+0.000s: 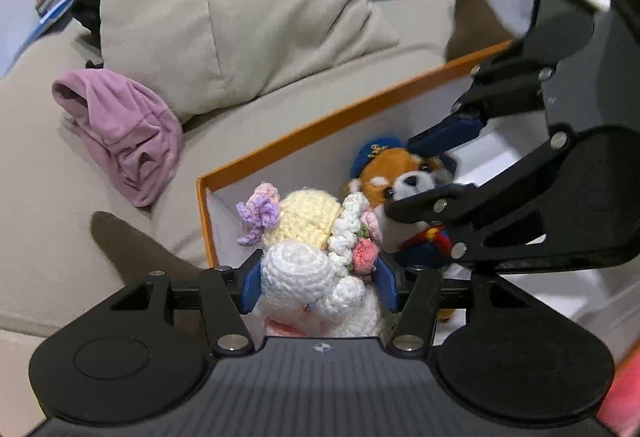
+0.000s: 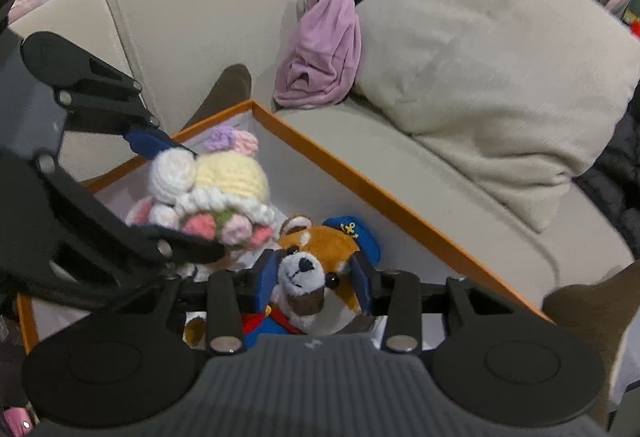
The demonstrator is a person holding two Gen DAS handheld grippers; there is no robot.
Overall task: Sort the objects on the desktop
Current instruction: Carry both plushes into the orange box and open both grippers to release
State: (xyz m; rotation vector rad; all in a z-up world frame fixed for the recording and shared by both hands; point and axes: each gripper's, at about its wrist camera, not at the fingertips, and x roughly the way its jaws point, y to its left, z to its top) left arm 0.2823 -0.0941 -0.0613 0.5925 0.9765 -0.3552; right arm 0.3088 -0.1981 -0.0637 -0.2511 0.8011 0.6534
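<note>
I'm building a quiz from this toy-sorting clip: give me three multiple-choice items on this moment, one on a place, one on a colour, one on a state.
1. Where does the purple cloth lie?
A. on the sofa
B. in the box
C. on the floor

2. What colour is the box's rim?
A. green
B. orange
C. black

3. What does the right gripper hold?
A. nothing
B. the cushion
C. the fox plush

Key:
1 A: the purple cloth lies on the sofa beside the cushion.
2 B: the box has an orange edge.
3 C: the right gripper has its pads against the fox plush; the left gripper clasps the crochet doll.
</note>
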